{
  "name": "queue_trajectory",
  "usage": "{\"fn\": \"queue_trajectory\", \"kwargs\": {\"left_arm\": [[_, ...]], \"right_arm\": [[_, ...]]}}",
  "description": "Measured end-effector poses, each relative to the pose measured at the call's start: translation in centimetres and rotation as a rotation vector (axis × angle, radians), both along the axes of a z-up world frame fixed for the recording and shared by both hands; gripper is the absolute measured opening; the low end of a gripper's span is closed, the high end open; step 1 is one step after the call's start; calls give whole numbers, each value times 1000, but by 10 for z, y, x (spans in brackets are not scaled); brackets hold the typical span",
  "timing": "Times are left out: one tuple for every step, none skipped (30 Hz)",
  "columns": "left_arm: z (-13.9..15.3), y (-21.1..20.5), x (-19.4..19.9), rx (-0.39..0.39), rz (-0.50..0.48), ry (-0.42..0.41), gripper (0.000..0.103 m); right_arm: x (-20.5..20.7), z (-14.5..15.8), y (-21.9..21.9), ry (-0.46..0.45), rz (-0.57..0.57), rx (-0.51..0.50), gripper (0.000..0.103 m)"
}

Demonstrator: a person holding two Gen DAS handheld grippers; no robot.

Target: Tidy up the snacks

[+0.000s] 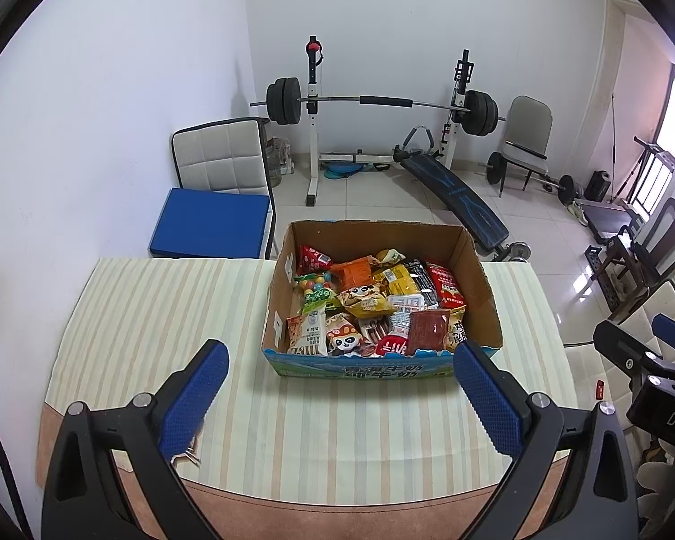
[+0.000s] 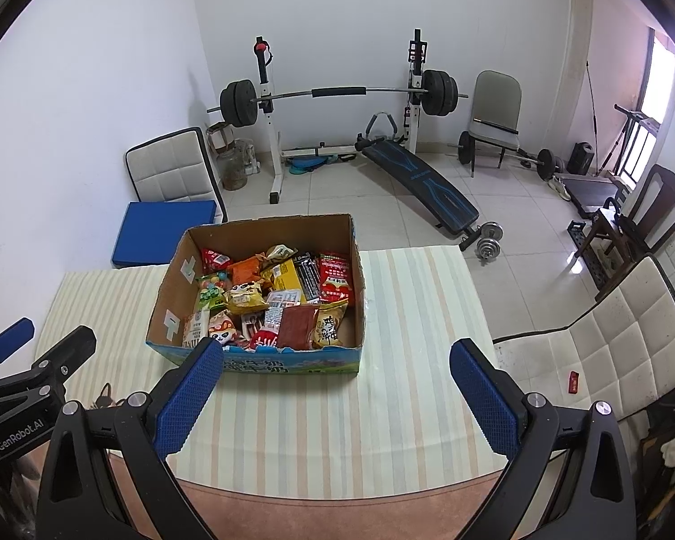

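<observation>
An open cardboard box stands on the striped tablecloth, full of several snack packets: red, yellow, orange and panda-printed bags. My left gripper is open and empty, held above the table's near part, in front of the box. My right gripper is open and empty, also in front of the box and a little to its right. Each gripper shows at the edge of the other's view: the right one, the left one.
A chair with a blue cushion stands beyond the table's far left. A white padded chair stands at the right side. A barbell rack, a sit-up bench and dumbbells lie on the tiled floor behind.
</observation>
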State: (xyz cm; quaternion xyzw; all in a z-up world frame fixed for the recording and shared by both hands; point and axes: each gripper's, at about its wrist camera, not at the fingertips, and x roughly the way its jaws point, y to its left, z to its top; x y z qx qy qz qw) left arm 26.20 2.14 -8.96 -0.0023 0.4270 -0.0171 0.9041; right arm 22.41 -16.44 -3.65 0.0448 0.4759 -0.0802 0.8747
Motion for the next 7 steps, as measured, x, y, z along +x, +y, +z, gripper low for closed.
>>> {"fn": "queue_trajectory", "kwargs": {"left_arm": [[0,0,0,0,1,0,103],[0,0,0,-1,0,0,103],[1,0,0,0,0,0,103],[2,1,1,2,1,-1,103],[2,0,0,2,1,-3,103],[2,0,0,2,-1,-5,103],[2,0,0,4,-1,-5,103]], "right_arm": [[1,0,1,-1,1,-1,103],[0,0,0,0,-2,2,103],[0,0,0,-1,-2,2,103],[0,0,0,0,-1,0,103],[0,0,0,1,-2,0,103],[-1,0,0,0,-3,1,103],[0,0,0,0,-3,0,103]]}}
